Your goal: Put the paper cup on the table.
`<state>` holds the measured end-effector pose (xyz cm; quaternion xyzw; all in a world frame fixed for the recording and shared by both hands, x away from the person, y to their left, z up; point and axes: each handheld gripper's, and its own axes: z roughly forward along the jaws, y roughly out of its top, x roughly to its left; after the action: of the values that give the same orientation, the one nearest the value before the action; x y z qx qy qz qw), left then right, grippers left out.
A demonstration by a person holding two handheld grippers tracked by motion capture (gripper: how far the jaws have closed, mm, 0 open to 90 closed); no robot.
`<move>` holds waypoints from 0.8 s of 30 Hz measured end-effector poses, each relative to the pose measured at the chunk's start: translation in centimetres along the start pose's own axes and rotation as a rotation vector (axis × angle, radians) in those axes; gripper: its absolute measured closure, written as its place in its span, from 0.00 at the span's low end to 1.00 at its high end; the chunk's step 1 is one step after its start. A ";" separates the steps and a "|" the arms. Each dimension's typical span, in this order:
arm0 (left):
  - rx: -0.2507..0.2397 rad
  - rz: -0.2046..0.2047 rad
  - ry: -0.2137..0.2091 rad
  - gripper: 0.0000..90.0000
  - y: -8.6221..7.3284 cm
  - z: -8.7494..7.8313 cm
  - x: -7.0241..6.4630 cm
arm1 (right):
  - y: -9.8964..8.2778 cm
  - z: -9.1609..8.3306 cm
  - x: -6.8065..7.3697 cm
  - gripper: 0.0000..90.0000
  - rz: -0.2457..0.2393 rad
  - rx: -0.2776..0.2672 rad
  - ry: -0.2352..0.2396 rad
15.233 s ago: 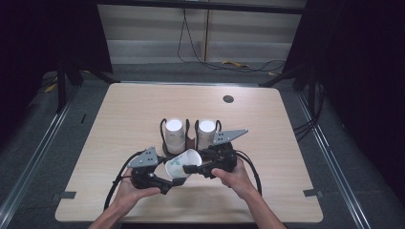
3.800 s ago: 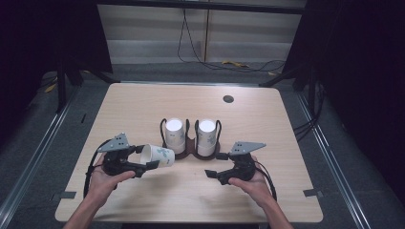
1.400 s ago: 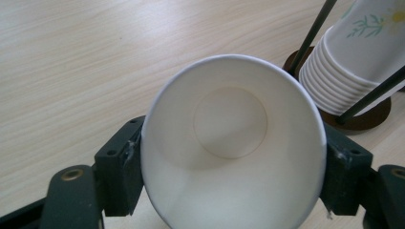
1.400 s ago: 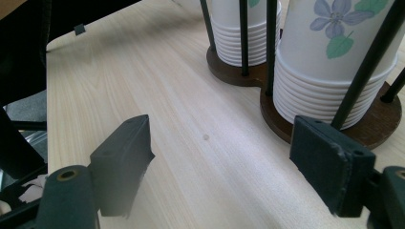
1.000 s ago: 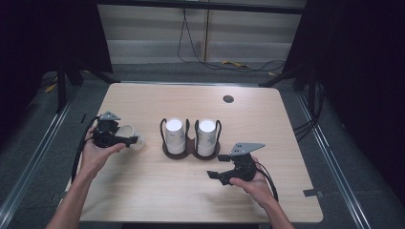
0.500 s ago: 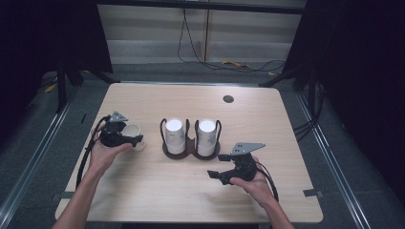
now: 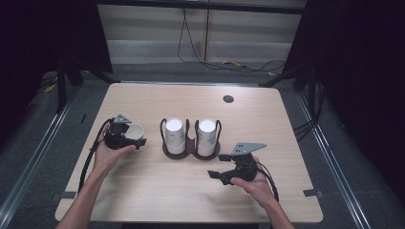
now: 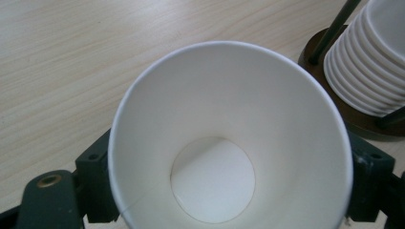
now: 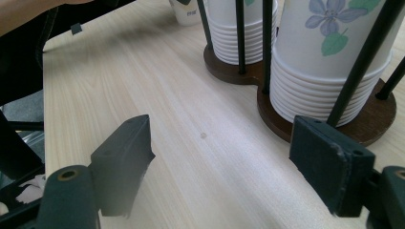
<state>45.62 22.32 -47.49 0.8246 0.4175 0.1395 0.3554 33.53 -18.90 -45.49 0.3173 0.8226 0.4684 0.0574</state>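
Note:
A white paper cup stands mouth up at the table's left, with my left gripper shut on its sides. In the left gripper view I look down into the cup, with a dark finger at each side. I cannot tell whether its base touches the table. A dark brown cup holder at the centre carries two stacks of upturned cups, and the flower-printed stack is the nearer one. My right gripper rests open in front of the holder's right side, with nothing between its pads.
The light wooden table has a round cable hole at the back right. Black stand legs and cables lie on the floor beyond the far edge.
My left gripper has moved a little right and down with the cup, which has turned from tilted to mouth up. The right gripper has stayed put.

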 end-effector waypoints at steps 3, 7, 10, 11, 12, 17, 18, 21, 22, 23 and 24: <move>-0.003 -0.022 -0.001 0.18 -0.2 -0.4 0.0 | 0.0 0.0 0.0 0.25 0.000 0.002 0.001; -0.043 -0.033 -0.016 0.18 -0.7 -0.9 -0.1 | 0.0 0.1 0.0 0.25 -0.002 0.003 0.000; -0.013 -0.008 -0.002 0.18 -1.0 -0.9 -0.3 | 0.1 0.1 0.1 0.25 -0.006 0.001 0.001; -0.014 -0.022 0.000 0.18 -1.2 -0.9 -0.4 | 0.1 0.1 0.1 0.25 -0.005 0.000 0.000; -0.012 -0.032 -0.008 0.18 -1.3 -1.1 -0.4 | 0.1 0.0 0.1 0.25 -0.003 0.000 0.001; 0.007 -0.017 0.005 0.18 -1.7 -1.6 -0.4 | 0.0 0.1 0.1 0.25 -0.001 0.002 0.001; 0.012 -0.016 0.009 0.18 -1.9 -1.7 -0.3 | 0.0 0.1 0.1 0.25 -0.005 0.003 0.002; 0.006 -0.011 0.014 0.18 -2.5 -1.8 -0.1 | 0.0 0.1 0.2 0.25 -0.004 0.001 0.004; 0.012 -0.003 0.015 0.18 -2.7 -1.8 -0.1 | 0.0 0.1 0.2 0.25 -0.003 0.001 0.002; 0.017 0.005 0.022 0.18 -2.8 -1.9 -0.1 | 0.0 0.1 0.1 0.25 0.000 0.000 0.000; 0.012 0.000 0.020 0.18 -3.0 -1.9 -0.2 | 0.0 0.1 0.1 0.25 0.001 -0.003 -0.002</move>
<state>42.72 24.29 -48.21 0.8253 0.4217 0.1451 0.3463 33.49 -18.76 -45.47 0.3179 0.8218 0.4693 0.0584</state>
